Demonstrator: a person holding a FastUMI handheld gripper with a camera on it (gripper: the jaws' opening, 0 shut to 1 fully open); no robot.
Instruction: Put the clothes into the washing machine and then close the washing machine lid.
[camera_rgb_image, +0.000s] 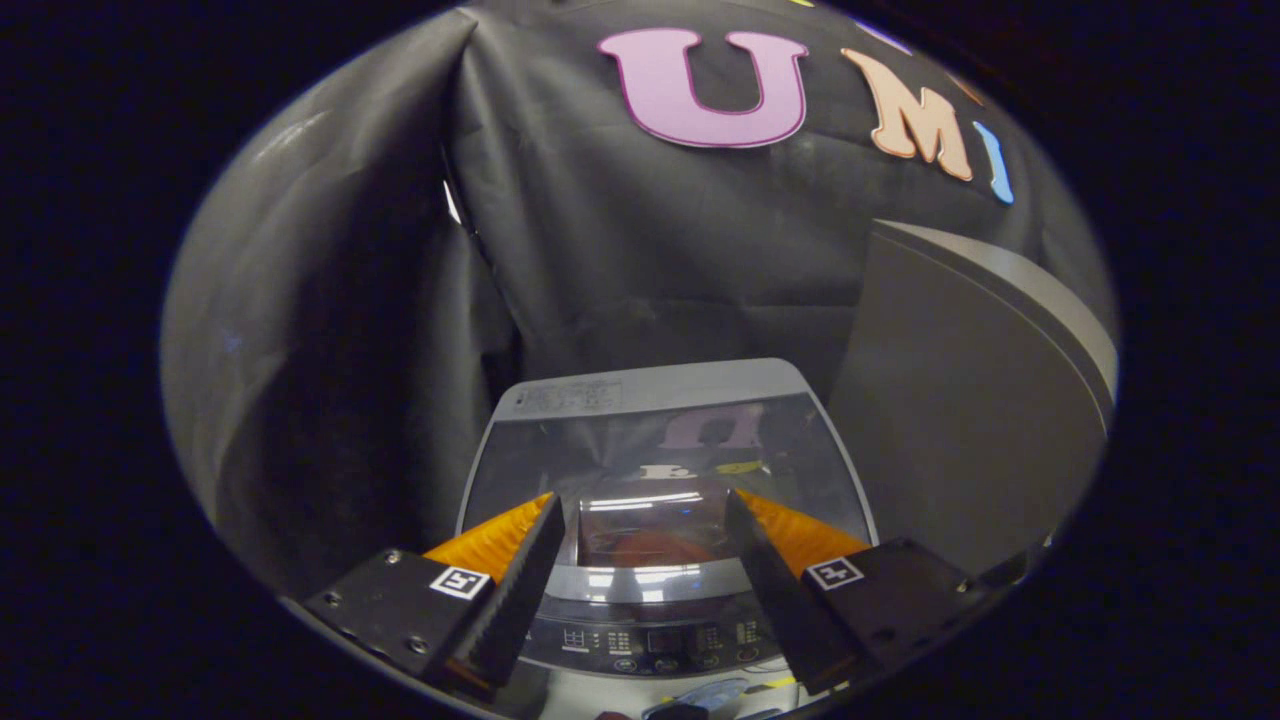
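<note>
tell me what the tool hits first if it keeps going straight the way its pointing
Most likely the washing machine lid, which lies shut just ahead of the open tool. Its glass window sits between the fingers; depth is hard to judge, and nothing else seems in the way.

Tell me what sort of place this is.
Probably a mock laundry corner in a recording booth: a top-loading washing machine with its glass lid down, black cloth walls behind, a grey panel alongside. The tool hangs open above the lid.

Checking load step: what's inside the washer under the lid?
Through the closed glass lid of the washing machine, something reddish-orange shows. Reflections cover the rest of the tub. Gripper is open, fingers empty above the lid.
</note>
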